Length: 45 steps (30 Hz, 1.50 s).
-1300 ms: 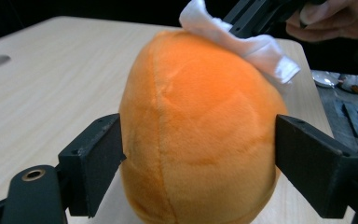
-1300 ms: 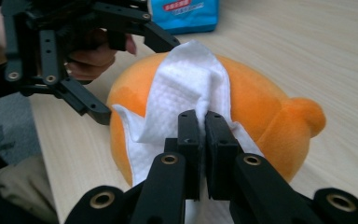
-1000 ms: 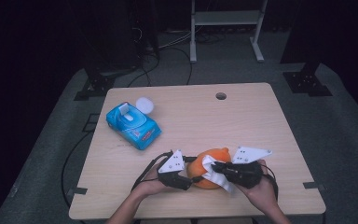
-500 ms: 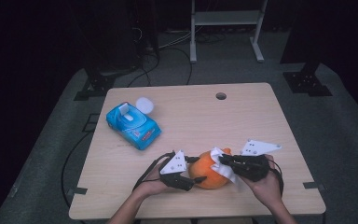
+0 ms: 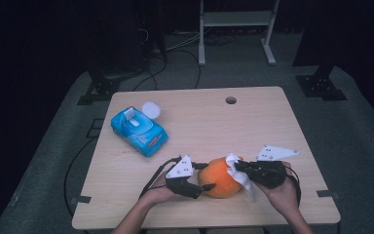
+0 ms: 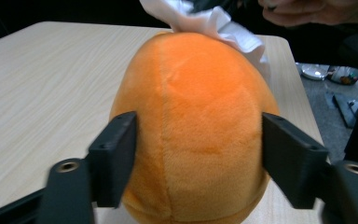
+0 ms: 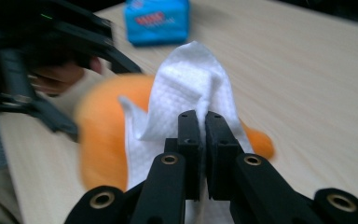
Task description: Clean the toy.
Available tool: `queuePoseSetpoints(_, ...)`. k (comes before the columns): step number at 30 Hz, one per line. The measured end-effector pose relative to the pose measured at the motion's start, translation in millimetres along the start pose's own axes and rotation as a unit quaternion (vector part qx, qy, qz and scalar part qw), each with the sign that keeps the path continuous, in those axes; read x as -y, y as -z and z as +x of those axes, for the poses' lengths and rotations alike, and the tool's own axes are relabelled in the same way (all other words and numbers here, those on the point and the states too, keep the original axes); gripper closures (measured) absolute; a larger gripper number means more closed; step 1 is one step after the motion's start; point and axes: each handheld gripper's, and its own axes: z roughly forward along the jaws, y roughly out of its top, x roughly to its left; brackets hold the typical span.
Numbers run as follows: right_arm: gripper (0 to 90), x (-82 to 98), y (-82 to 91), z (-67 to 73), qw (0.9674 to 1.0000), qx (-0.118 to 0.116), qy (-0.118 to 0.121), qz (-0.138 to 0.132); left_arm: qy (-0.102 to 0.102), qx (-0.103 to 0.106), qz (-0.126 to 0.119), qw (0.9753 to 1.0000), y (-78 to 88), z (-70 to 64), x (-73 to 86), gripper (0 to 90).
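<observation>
The left gripper (image 6: 198, 158) clamps the round orange plush toy (image 6: 193, 126) near the surface's (image 5: 199, 122) front edge; the right gripper (image 7: 204, 126), jaws pressed together, pinches a white wet wipe (image 7: 186, 88) against it. Wipe with light, short strokes, keeping the clamp firm so the toy cannot roll.

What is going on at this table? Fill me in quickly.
A person is wiping an orange plush toy near the front edge of a wooden table. The left hand-held gripper clamps the toy from its sides to steady it. The right hand-held gripper is shut on a white wipe and presses it against the toy's top. A blue pack of wipes lies farther back on the left, lid open.
</observation>
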Motion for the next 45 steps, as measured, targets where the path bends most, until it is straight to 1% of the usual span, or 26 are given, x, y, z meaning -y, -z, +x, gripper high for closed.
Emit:
queuePoseSetpoints(1, 85.2, -2.7, 0.8, 4.8, 0.9999, -0.009, 0.007, -0.005, 0.005, 0.0, -0.003, 1.0, -1.0, -1.3, -1.5, 32.8)
queuePoseSetpoints(3, 85.2, -12.5, -0.4, 22.7, 0.9989, -0.028, 0.032, -0.018, 0.001, -0.002, -0.006, 1.0, -2.6, -3.8, -3.8, 32.7)
queuePoseSetpoints(4, 85.2, -16.3, -3.6, 31.1, 0.9982, -0.036, 0.044, -0.018, -0.003, -0.002, -0.006, 1.0, -3.3, -5.0, -4.6, 32.8)
queuePoseSetpoints(6, 85.1, -20.3, -11.5, 44.1, 0.9972, -0.048, 0.056, -0.013, -0.014, -0.001, -0.005, 0.9999, -4.5, -8.2, -6.5, 32.8)
queuePoseSetpoints(8, 85.2, -20.6, -20.9, 51.5, 0.9963, -0.053, 0.067, -0.006, -0.021, -0.003, -0.001, 0.9998, -3.9, -9.9, -5.7, 33.2)
queuePoseSetpoints(9, 85.2, -19.4, -24.0, 50.3, 0.9964, -0.054, 0.066, -0.005, -0.02, -0.004, -0.002, 0.9998, -3.3, -9.2, -4.9, 33.8)
queuePoseSetpoints(10, 85.2, -19.0, -24.3, 48.1, 0.9967, -0.057, 0.057, -0.006, -0.014, -0.002, -0.007, 0.9999, -3.0, -8.3, -3.9, 34.1)
queuePoseSetpoints(11, 85.2, -18.8, -22.5, 42.8, 0.9973, -0.053, 0.05, -0.013, -0.012, -0.002, -0.007, 0.9999, -3.1, -8.2, -3.8, 34.4)
queuePoseSetpoints(14, 85.2, -18.2, -14.1, 30.4, 0.9989, -0.023, 0.036, -0.019, -0.015, -0.002, -0.008, 0.9999, -4.0, -8.3, -4.7, 34.3)
queuePoseSetpoints(15, 85.2, -17.1, -12.2, 26.6, 0.9992, -0.018, 0.03, -0.02, -0.015, -0.002, -0.009, 0.9998, -4.8, -8.6, -4.9, 34.3)
queuePoseSetpoints(17, 85.2, -15.8, -11.8, 24.6, 0.9993, -0.024, 0.02, -0.021, -0.018, 0.0, -0.007, 0.9998, -6.1, -9.8, -5.7, 34.3)
queuePoseSetpoints(18, 85.2, -15.9, -12.6, 27.5, 0.9992, -0.026, 0.024, -0.019, -0.021, 0.0, -0.004, 0.9998, -6.5, -10.5, -6.0, 33.9)
queuePoseSetpoints(21, 85.1, -17.3, -21.2, 43.8, 0.9967, -0.069, 0.039, -0.015, -0.02, 0.0, -0.004, 0.9998, -6.3, -11.4, -5.7, 33.7)
queuePoseSetpoints(23, 85.1, -17.4, -27.0, 49.2, 0.996, -0.073, 0.051, -0.007, -0.024, 0.0, 0.0, 0.9997, -5.3, -11.9, -4.9, 33.7)
queuePoseSetpoints(24, 85.1, -17.6, -27.4, 47.9, 0.9961, -0.072, 0.051, -0.007, -0.022, 0.002, -0.001, 0.9997, -4.5, -11.3, -4.4, 33.8)
queuePoseSetpoints(26, 85.1, -18.5, -24.0, 39.0, 0.9975, -0.056, 0.042, -0.012, -0.023, 0.004, 0.0, 0.9997, -3.9, -10.7, -4.0, 33.9)
queuePoseSetpoints(27, 85.1, -18.7, -19.9, 30.5, 0.9985, -0.039, 0.035, -0.016, -0.023, 0.005, 0.0, 0.9997, -3.8, -10.4, -3.8, 33.9)
queuePoseSetpoints(29, 85.1, -17.0, -12.9, 15.1, 0.9994, -0.018, 0.018, -0.022, -0.023, 0.007, 0.001, 0.9997, -3.5, -9.9, -3.5, 33.9)
queuePoseSetpoints(30, 85.1, -15.6, -10.8, 9.7, 0.9996, -0.012, 0.011, -0.022, -0.022, 0.008, 0.001, 0.9997, -3.3, -9.3, -3.4, 33.8)
queuePoseSetpoints(32, 85.0, -9.5, -7.6, -3.9, 0.9997, -0.011, -0.012, -0.016, -0.009, 0.012, -0.004, 0.9999, -2.6, -8.2, -4.1, 33.1)
queuePoseSetpoints(34, 85.0, -4.8, -8.2, -8.0, 0.9995, -0.017, -0.023, -0.014, 0.008, 0.02, -0.011, 0.9997, -1.7, -7.2, -6.8, 29.9)
queuePoseSetpoints(35, 85.0, -3.6, -9.0, -7.3, 0.9995, -0.017, -0.023, -0.012, 0.009, 0.019, -0.013, 0.9997, -2.1, -7.6, -7.8, 29.0)
queuePoseSetpoints(37, 84.9, -4.2, -9.5, -5.1, 0.9997, -0.016, -0.017, -0.009, 0.003, 0.014, -0.011, 0.9998, -2.3, -8.1, -7.8, 29.2)
queuePoseSetpoints(41, 85.1, -5.5, -9.4, -2.1, 0.9997, -0.021, -0.011, -0.001, 0.003, -0.002, 0.0, 1.0, 0.7, -3.5, -5.0, 31.9)
queuePoseSetpoints(43, 85.2, -6.4, -9.8, 3.2, 0.9997, -0.023, -0.004, 0.004, 0.003, -0.015, 0.006, 0.9999, 2.4, 0.9, -1.6, 31.9)
queuePoseSetpoints(45, 85.2, -6.9, -11.4, 8.7, 0.9996, -0.027, 0.004, 0.007, 0.016, -0.038, 0.013, 0.9991, 6.8, 8.7, 2.8, 30.0)
